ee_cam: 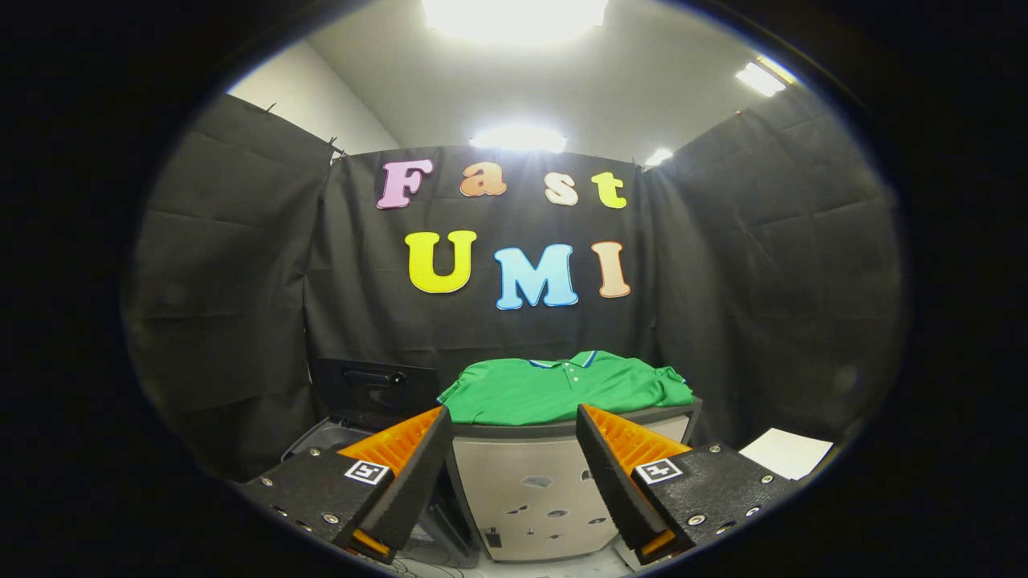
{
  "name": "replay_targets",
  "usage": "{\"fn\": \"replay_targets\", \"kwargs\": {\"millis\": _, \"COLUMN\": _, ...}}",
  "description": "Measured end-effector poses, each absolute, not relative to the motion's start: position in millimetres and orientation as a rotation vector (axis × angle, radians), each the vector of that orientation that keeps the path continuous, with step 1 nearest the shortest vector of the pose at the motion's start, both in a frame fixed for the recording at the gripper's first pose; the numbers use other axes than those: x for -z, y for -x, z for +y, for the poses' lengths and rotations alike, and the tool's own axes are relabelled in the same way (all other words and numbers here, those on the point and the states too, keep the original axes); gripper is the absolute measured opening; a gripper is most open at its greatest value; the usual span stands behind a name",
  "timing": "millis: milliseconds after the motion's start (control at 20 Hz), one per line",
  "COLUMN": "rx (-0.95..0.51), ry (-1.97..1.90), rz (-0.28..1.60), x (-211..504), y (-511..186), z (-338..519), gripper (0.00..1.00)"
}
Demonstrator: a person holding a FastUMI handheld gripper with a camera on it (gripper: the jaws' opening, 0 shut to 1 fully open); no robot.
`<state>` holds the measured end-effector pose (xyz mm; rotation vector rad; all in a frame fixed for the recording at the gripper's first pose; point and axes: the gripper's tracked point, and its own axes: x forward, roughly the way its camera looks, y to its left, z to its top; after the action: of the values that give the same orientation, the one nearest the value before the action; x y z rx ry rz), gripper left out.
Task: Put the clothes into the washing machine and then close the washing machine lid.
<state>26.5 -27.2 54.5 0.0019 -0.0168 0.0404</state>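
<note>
Gripper (514,449) fingers wide apart, empty; green shirt (562,389) beyond them.

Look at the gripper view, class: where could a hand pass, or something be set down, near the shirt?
The gap between the open gripper fingers, ahead of the grey cabinet, is free. The cabinet top is crowded: the green shirt covers most of it. Left of the shirt, the washing machine stands open under its raised lid.
</note>
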Motion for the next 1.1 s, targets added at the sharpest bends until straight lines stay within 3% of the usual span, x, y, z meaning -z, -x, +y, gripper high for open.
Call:
{"fn": "replay_targets", "kwargs": {"millis": 400, "rx": -0.071, "ry": 0.000, "rz": 0.016, "x": -87.3, "y": -96.1, "z": -55.7, "gripper": 0.95}}
{"fn": "replay_targets", "kwargs": {"millis": 1100, "rx": -0.088, "ry": 0.020, "rz": 0.224, "x": -73.0, "y": -231.1, "z": -98.7, "gripper": 0.96}}
